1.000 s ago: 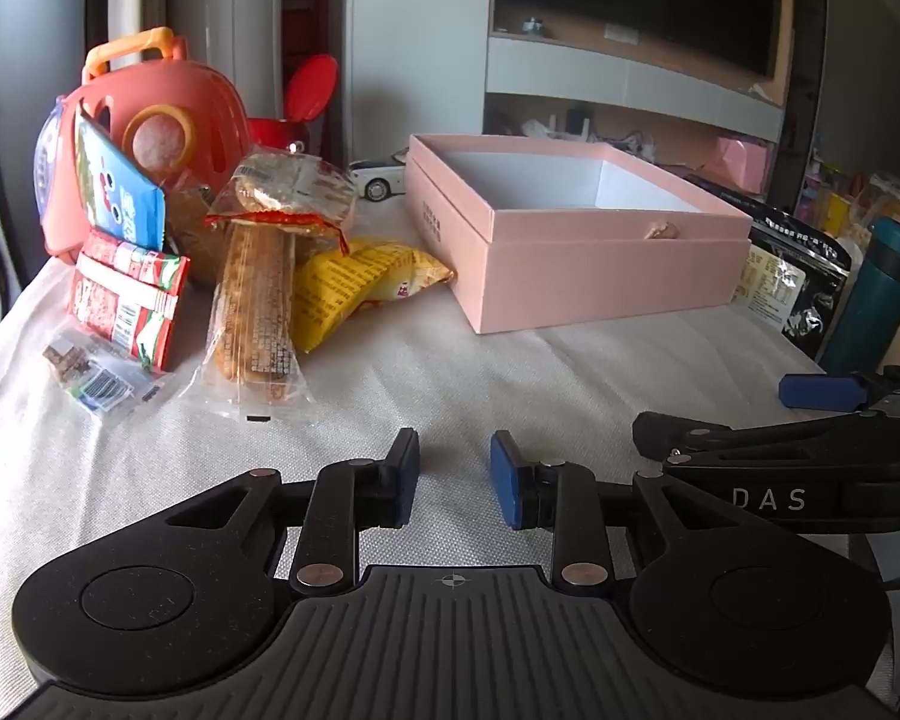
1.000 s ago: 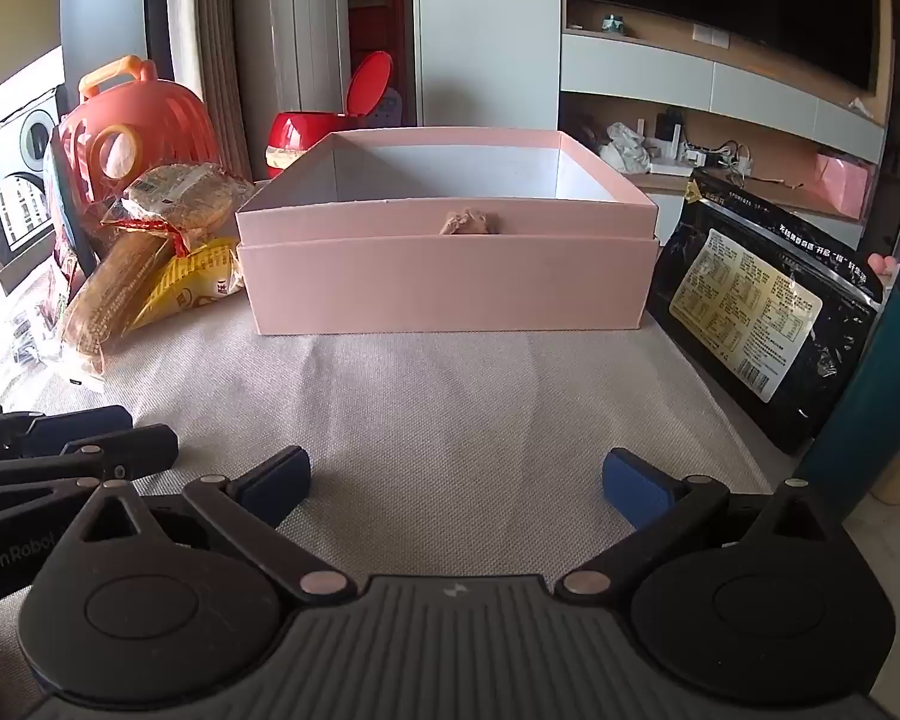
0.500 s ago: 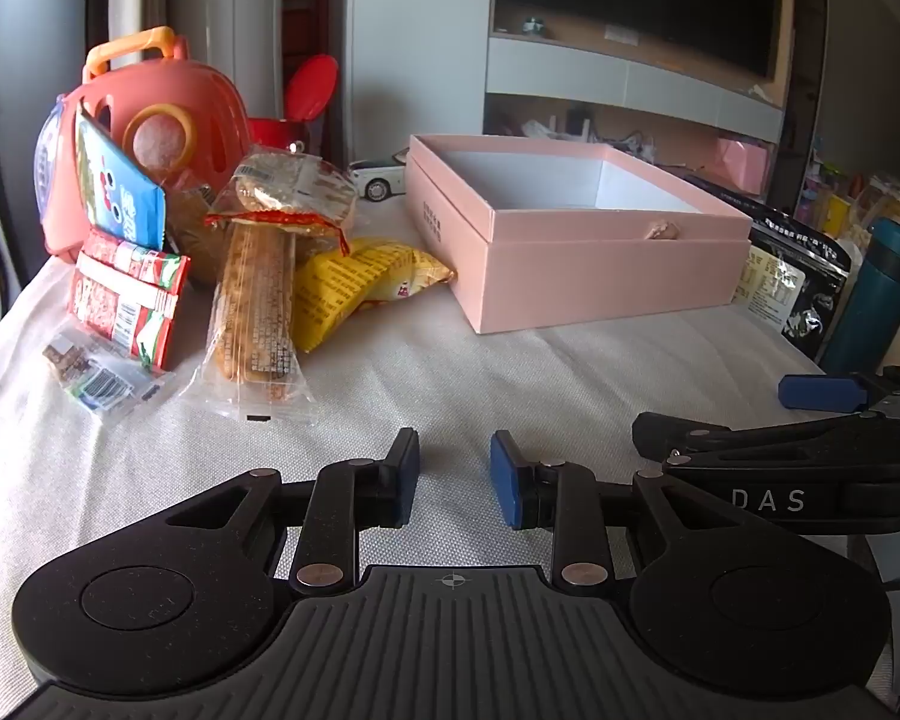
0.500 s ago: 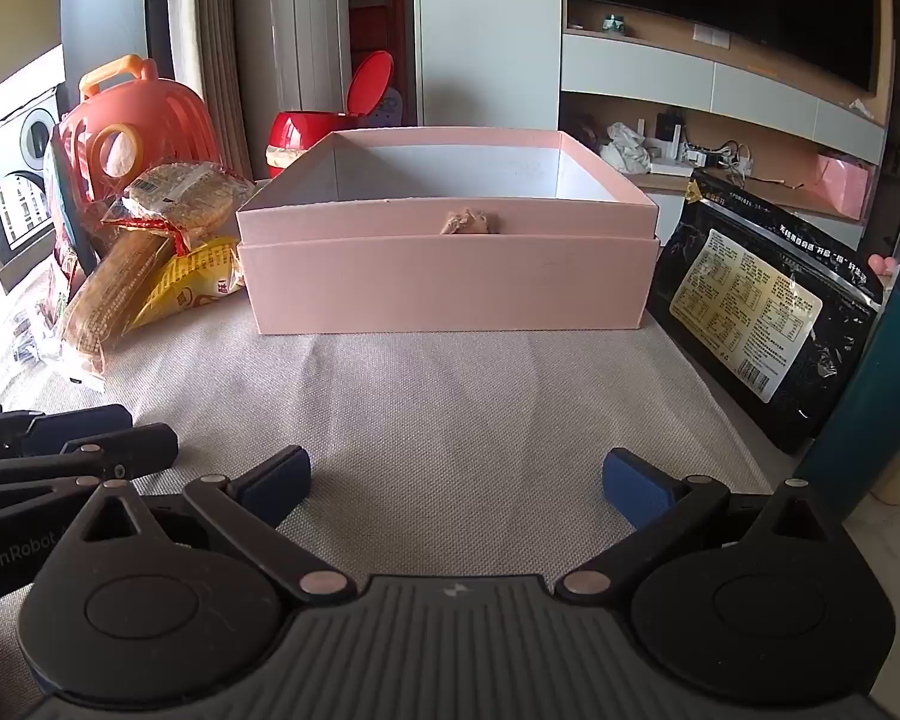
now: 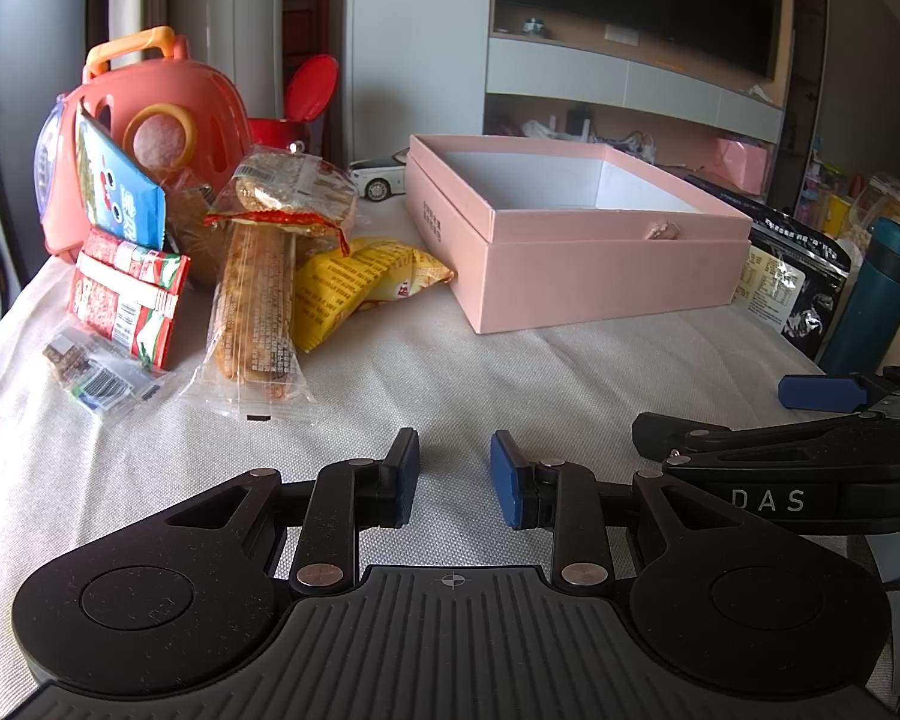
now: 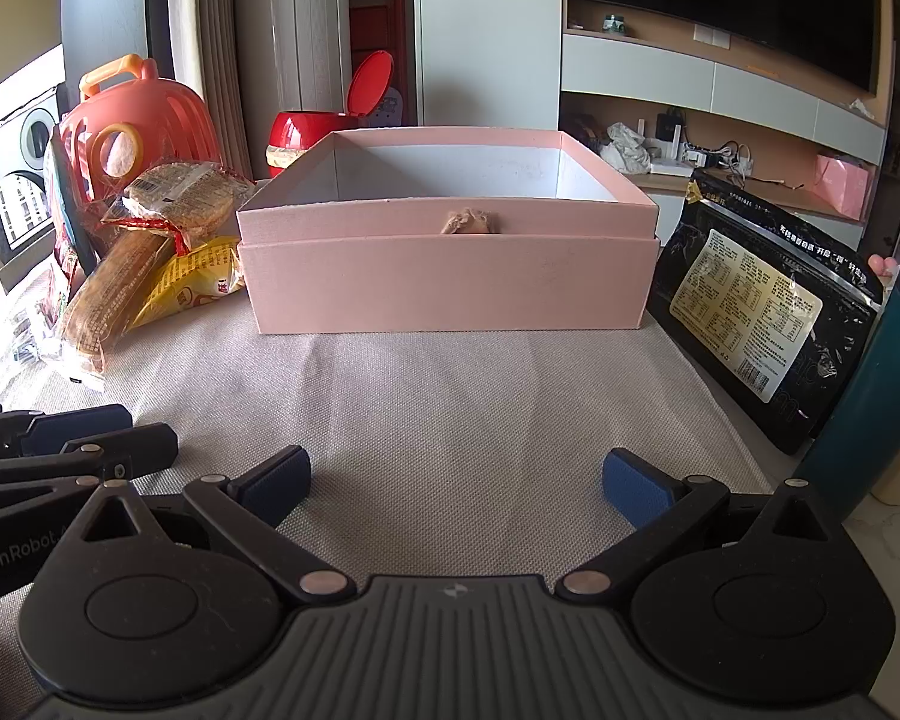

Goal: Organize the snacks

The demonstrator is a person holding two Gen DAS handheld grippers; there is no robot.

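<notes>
Pink box (image 6: pixel 447 276) beside snack pile (image 5: pixel 258 276)

- A teal bottle (image 5: pixel 876 294) stands at the right edge of the table.
- A small white toy car (image 5: pixel 380 178) sits behind the pink box.
- A red bin (image 6: pixel 306 141) has its lid up.

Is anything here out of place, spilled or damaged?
Nothing is spilled or damaged. The snack packets lie in a loose, overlapping pile left of the pink box, whose visible inside looks empty. Both grippers hold nothing.
</notes>
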